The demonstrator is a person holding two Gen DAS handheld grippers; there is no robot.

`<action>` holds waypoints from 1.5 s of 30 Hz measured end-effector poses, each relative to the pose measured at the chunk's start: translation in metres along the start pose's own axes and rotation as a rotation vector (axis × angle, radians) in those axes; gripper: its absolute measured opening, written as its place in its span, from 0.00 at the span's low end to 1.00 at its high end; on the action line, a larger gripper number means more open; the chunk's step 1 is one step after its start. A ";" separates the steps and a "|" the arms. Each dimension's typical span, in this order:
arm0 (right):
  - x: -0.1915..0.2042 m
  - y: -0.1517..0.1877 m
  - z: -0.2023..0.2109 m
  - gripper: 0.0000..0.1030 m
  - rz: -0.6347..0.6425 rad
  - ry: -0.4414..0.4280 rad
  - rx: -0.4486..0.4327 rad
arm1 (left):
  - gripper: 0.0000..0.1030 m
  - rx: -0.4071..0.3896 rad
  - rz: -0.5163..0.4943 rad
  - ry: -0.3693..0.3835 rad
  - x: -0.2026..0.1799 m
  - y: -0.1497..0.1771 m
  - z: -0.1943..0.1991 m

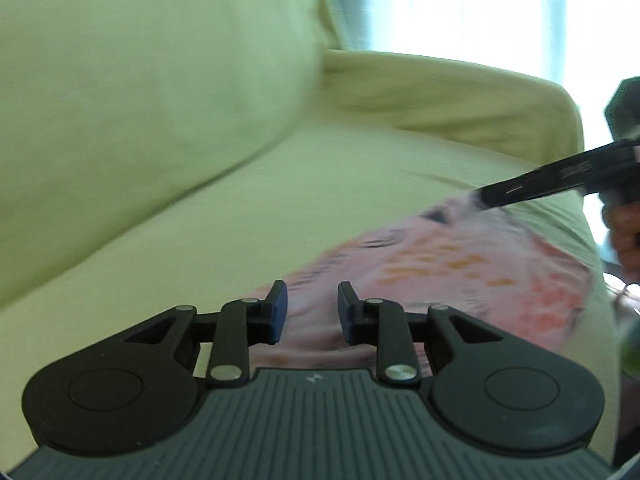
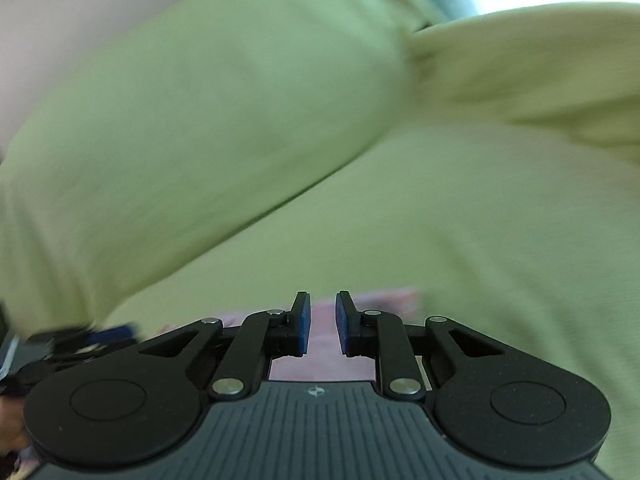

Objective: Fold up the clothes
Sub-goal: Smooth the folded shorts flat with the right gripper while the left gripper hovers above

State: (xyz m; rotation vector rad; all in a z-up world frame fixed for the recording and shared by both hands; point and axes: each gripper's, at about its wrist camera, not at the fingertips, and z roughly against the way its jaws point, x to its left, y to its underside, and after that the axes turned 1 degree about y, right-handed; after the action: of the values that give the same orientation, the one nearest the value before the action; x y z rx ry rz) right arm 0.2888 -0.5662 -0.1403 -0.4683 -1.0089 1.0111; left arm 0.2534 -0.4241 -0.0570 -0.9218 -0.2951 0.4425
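A pink garment point(image 1: 460, 272) with orange and red print lies spread on the green sofa seat point(image 1: 192, 264). My left gripper point(image 1: 312, 286) hovers over its near edge, blue pads apart, and nothing is pinched between them. My right gripper point(image 1: 482, 196) reaches in from the right, its tip at the garment's far corner. In the right wrist view my right gripper point(image 2: 322, 294) shows a narrow gap between its pads. The pink cloth point(image 2: 392, 296) lies below, apart from the pads. The left gripper point(image 2: 80, 336) is a dark blur at that view's left edge.
The sofa's back cushion point(image 1: 140, 100) rises behind the seat, and a padded armrest point(image 1: 460, 96) closes off the far end. A bright curtained window point(image 1: 460, 4) lies beyond. A person's hand point(image 1: 628, 232) holds the right gripper at the frame's right edge.
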 end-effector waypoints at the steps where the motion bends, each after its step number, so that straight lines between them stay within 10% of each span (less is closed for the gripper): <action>1: 0.007 0.004 -0.007 0.20 0.027 -0.022 0.030 | 0.22 0.003 -0.010 0.024 -0.005 -0.001 -0.007; 11: 0.011 0.023 -0.032 0.02 0.195 0.061 0.132 | 0.38 0.036 0.012 0.021 0.029 0.005 -0.042; 14: -0.003 0.021 -0.028 0.00 0.126 0.058 0.116 | 0.08 0.020 0.027 -0.089 0.039 0.005 -0.033; 18: -0.008 0.017 -0.020 0.00 0.097 0.088 0.098 | 0.08 0.023 0.128 -0.169 0.069 0.008 -0.017; 25: 0.002 0.012 -0.001 0.26 0.108 0.085 0.061 | 0.22 0.019 0.022 -0.038 0.050 0.017 -0.001; 40: -0.021 0.002 0.015 0.28 0.036 0.148 0.017 | 0.21 -0.011 0.000 -0.172 0.036 0.010 0.004; 45: -0.001 0.001 0.018 0.28 0.073 -0.009 0.040 | 0.22 -0.025 -0.057 -0.001 -0.009 0.004 0.019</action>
State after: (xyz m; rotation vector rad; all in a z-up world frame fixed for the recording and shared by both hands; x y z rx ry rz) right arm 0.2732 -0.5686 -0.1325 -0.4707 -0.9841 1.0979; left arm 0.2366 -0.4131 -0.0503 -0.9354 -0.3270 0.3878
